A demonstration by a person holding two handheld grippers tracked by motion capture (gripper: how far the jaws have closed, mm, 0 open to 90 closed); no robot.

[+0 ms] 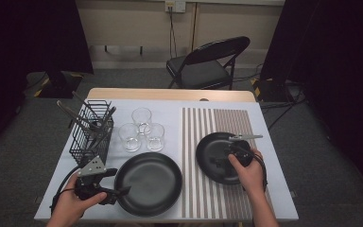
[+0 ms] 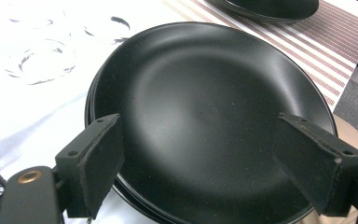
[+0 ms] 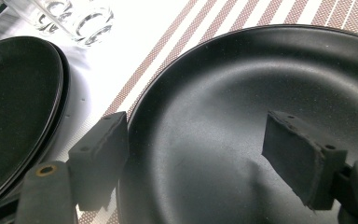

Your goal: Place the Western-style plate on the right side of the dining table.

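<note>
We hold the left gripper (image 2: 198, 163) open over the near-left black plate (image 2: 205, 107), and the right gripper (image 3: 193, 154) open over the right plate (image 3: 261, 93).

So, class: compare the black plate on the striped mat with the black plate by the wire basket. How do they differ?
The plate on the striped mat looks smaller; the plate by the wire basket looks larger. The first rests on the striped mat, the second on the white cloth, apparently atop another plate. The right tool hovers over the first, the left tool at the second's rim. Both are round, matte black and empty.
</note>
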